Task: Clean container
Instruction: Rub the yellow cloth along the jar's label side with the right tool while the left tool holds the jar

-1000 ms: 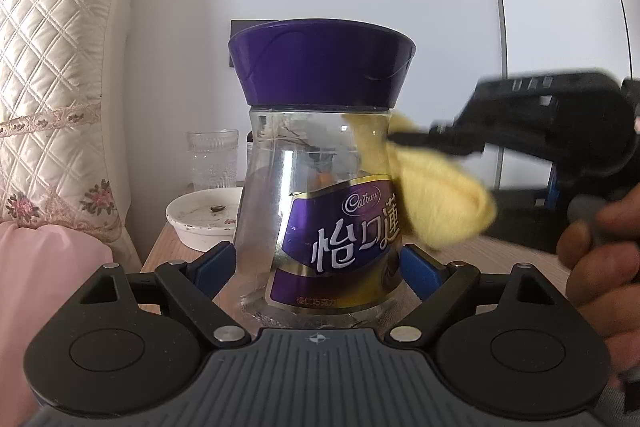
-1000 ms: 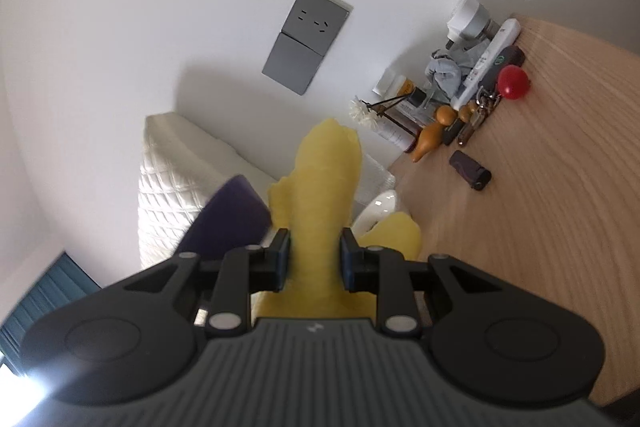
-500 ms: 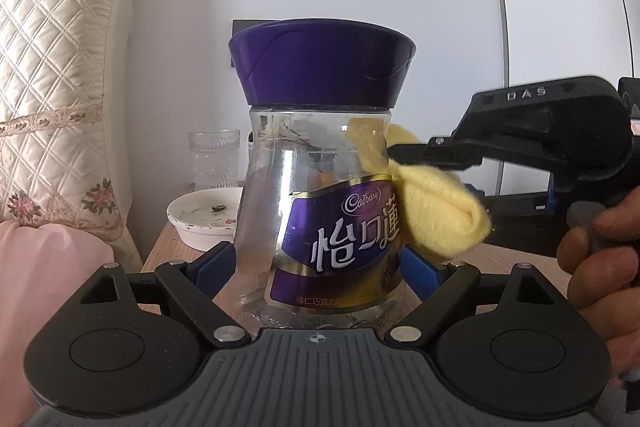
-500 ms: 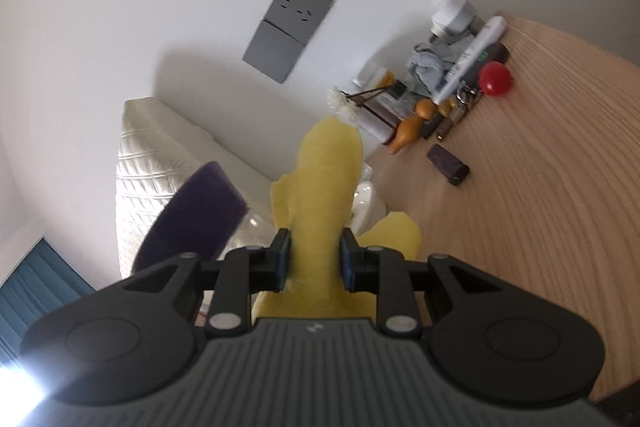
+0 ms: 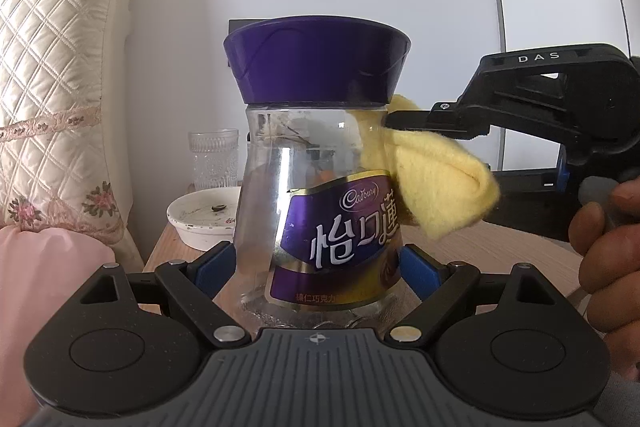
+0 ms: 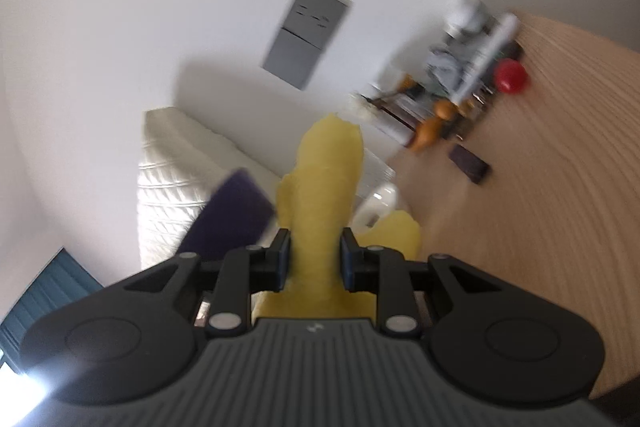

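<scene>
A clear plastic jar (image 5: 320, 211) with a purple lid (image 5: 316, 61) and a purple Cadbury label stands upright between the blue pads of my left gripper (image 5: 316, 273), which is shut on its lower body. My right gripper (image 6: 314, 261) is shut on a folded yellow cloth (image 6: 324, 195). In the left wrist view that right gripper (image 5: 390, 121) comes in from the right, and the yellow cloth (image 5: 436, 179) presses against the jar's upper right side just under the lid. The purple lid (image 6: 232, 215) shows blurred at the left of the right wrist view.
A white dish (image 5: 204, 217) and a cut-glass tumbler (image 5: 214, 157) stand behind the jar on the wooden bedside top (image 5: 500, 247). A quilted cream pillow (image 5: 60, 87) and pink bedding (image 5: 44, 275) lie left. Small clutter (image 6: 460, 87) lines the wall; a hand (image 5: 608, 251) holds the right gripper.
The right gripper and its yellow cloth shifted up along the jar's right side, from beside the label to just under the lid. The jar stays in the left gripper's hold.
</scene>
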Motion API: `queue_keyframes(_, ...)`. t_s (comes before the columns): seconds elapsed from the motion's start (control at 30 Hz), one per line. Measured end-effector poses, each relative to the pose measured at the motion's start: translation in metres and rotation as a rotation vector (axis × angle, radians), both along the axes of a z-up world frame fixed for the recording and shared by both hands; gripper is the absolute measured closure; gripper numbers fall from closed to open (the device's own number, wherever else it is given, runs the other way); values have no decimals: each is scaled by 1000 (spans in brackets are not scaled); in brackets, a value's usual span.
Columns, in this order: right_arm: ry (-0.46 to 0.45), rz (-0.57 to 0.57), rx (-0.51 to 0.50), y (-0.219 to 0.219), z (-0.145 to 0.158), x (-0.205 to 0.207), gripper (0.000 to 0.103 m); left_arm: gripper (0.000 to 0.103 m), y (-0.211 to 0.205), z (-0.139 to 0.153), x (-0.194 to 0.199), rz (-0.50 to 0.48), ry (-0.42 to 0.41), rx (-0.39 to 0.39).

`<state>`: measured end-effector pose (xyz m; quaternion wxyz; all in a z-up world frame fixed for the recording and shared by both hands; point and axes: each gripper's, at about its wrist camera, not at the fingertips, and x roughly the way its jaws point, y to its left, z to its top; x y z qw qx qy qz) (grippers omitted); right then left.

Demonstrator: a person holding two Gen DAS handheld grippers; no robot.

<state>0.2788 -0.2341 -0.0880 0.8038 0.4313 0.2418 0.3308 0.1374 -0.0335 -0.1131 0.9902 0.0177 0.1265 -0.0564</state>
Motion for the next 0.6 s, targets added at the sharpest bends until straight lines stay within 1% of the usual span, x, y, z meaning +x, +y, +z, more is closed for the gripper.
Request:
queue_keyframes(0.1,42,-8,-20,-2,-9,4,76,12,1,0,0,0,0,0)
queue_keyframes(0.17,91,-21,-41,-4,-17,6,76,12,2,0,1,-1,2,0)
queue_keyframes(0.2,91,-20,-40,-4,-17,7,76,12,2,0,1,-1,3,0)
queue_keyframes(0.33,13,-4,3,-1,-4,1,76,12,3,0,1,-5,4,7)
queue_keyframes(0.43,33,-14,-8,-1,-9,2,76,12,3,-1,2,-6,5,11)
queue_keyframes(0.5,89,-28,-22,-4,-19,5,76,12,4,-1,2,-6,6,12)
queue_keyframes(0.53,99,-29,-24,-6,-21,6,76,12,8,-2,2,-15,4,10)
queue_keyframes(0.6,85,-23,-22,-5,-17,4,76,12,11,-2,0,-24,2,9)
